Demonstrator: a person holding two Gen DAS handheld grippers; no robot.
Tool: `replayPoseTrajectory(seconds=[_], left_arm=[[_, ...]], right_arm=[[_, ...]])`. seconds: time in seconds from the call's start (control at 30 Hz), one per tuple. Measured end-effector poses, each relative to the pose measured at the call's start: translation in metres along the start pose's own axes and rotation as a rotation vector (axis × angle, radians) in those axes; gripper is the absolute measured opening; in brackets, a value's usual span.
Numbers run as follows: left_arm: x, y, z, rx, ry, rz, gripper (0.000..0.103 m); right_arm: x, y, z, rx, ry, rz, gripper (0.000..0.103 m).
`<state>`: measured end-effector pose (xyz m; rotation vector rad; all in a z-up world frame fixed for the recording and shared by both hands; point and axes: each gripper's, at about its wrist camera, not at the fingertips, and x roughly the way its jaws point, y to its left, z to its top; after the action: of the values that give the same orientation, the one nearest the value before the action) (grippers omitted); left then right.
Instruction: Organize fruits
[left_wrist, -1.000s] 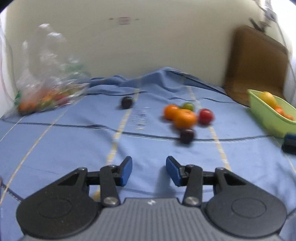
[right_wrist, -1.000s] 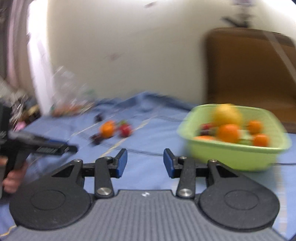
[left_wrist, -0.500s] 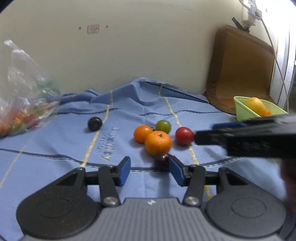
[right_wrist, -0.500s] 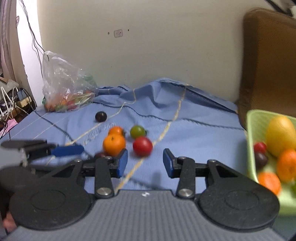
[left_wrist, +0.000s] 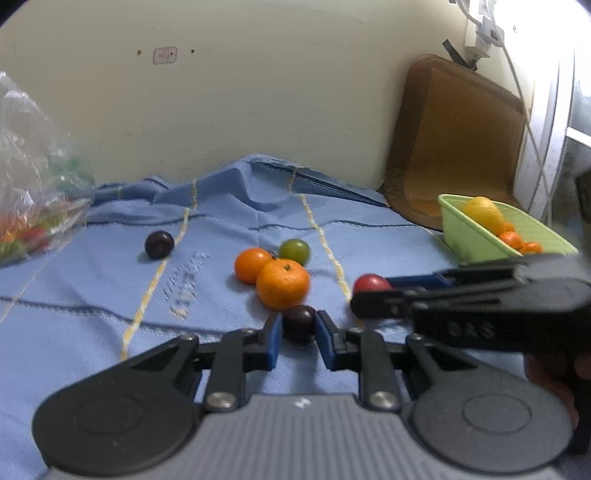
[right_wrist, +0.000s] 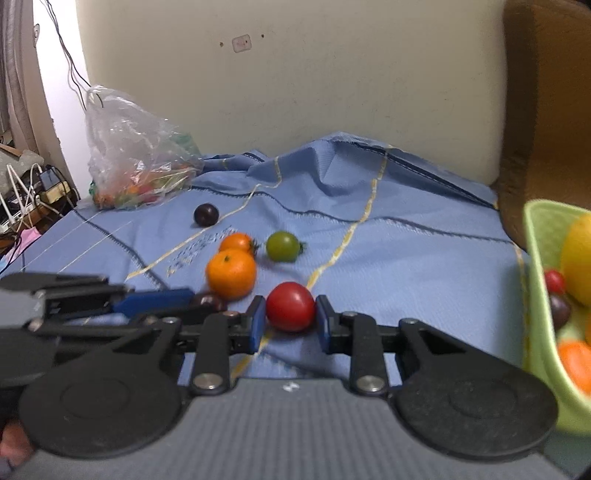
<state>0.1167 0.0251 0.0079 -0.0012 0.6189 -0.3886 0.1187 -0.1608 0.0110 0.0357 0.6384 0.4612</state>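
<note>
Both grippers are clamped on fruit at once here. The left gripper (left_wrist: 298, 329) has just closed its blue pads on a small dark purple round fruit (left_wrist: 298, 323) sitting on the blue woven cloth with yellow stripes (left_wrist: 92, 332), right in front of the big orange mandarin (left_wrist: 282, 282). The right gripper (right_wrist: 290, 320) has just closed too and is pinching a shiny red tomato (right_wrist: 290, 305), still down on the cloth. Behind those sit a smaller orange fruit (left_wrist: 252, 264), a green tomato (left_wrist: 294, 250) and, well apart to the left, another dark purple fruit (left_wrist: 159, 244). The lime-green plastic basket (left_wrist: 469, 240) holding fruit is off to the right, and a clear plastic bag of produce (right_wrist: 136, 155) is back left.
</note>
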Motion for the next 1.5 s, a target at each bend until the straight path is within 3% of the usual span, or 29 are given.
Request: replayPoseTrajectory(seconds=[0.33,0.53,0.77,0.87,1.0,1.23,1.5], left_arm=[[-0.053,-0.029,-0.04,-0.041,0.011,-0.115,0.02],[-0.076,-0.059,-0.057,0.014,0.008,-0.183,0.02],[-0.077,-0.08,-0.065,0.089,-0.005,-0.114,0.025],[-0.079,-0.086,-0.068,0.119,-0.016,-0.073,0.032],[-0.077,-0.09,-0.067,0.14,-0.022,-0.043,0.034],[-0.07,-0.093,-0.058,0.142,-0.02,-0.051,0.034],[-0.051,-0.101,-0.055,0.157,0.021,-0.078,0.034]], right_arm=[[-0.076,0.017,-0.054,0.011,-0.021,0.018,0.031],[-0.116,0.028,-0.085,-0.024,-0.063,-0.06,0.032],[-0.125,0.03,-0.099,-0.018,-0.077,-0.083,0.034],[-0.125,0.031,-0.101,-0.021,-0.072,-0.081,0.039],[-0.126,0.029,-0.104,-0.006,-0.073,-0.065,0.043],[-0.13,0.027,-0.106,0.022,-0.084,-0.062,0.043],[-0.144,0.025,-0.109,0.045,-0.175,-0.146,0.036]])
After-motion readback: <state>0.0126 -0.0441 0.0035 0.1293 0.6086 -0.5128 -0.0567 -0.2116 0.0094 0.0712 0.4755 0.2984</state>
